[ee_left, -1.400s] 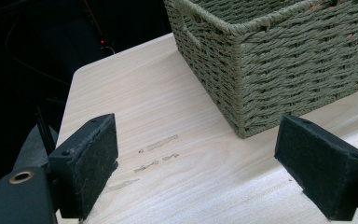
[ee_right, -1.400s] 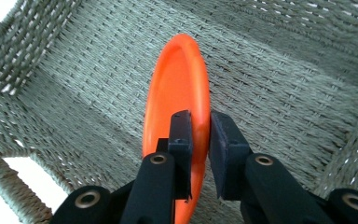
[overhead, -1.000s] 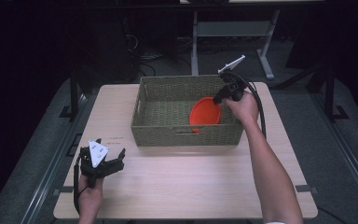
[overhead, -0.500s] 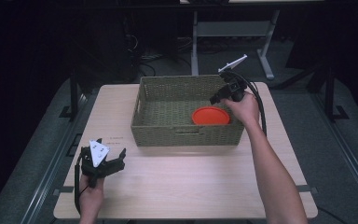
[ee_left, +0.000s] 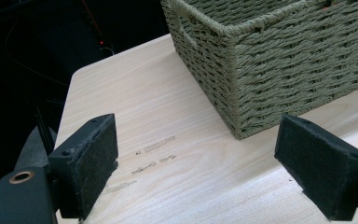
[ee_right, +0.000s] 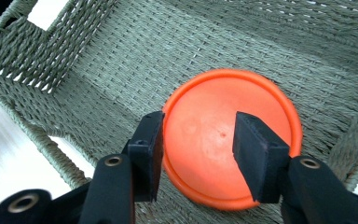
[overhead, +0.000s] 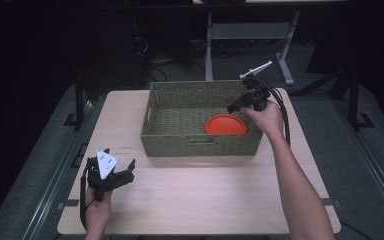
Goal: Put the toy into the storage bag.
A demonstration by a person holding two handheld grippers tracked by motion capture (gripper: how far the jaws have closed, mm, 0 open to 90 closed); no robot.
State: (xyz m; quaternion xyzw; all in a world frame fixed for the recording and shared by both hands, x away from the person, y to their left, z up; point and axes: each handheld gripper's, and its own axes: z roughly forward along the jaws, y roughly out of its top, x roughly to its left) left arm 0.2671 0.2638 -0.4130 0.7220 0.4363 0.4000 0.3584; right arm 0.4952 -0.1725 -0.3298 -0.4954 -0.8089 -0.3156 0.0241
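Right claw point(overhead: 236, 106) hangs over the right end of the basket point(overhead: 180, 142), its jaws spread apart and gripping nothing; in the right gripper view the right claw point(ee_right: 198, 140) has its two black padded jaws standing above the orange disc point(ee_right: 233, 144), and whether either pad touches it cannot be told. Left claw point(overhead: 116, 172) sits low at the near left of the counter point(overhead: 220, 200), well apart from the basket, jaws spread wide with only bare wood between them in the left gripper view point(ee_left: 196, 163). Going by size: the counter is pale wood with rounded corners and a few faint scuff marks point(ee_left: 154, 151); the basket is a rectangular woven one of grey-green cord with a cut-out handle in its near wall; the orange disc point(overhead: 225, 124) is round, smooth and rimmed, lying flat on the basket floor at the right end, close to the near wall. From above, the near wall cuts off the disc's front edge. In the right gripper view, the jaws cover part of its lower half.
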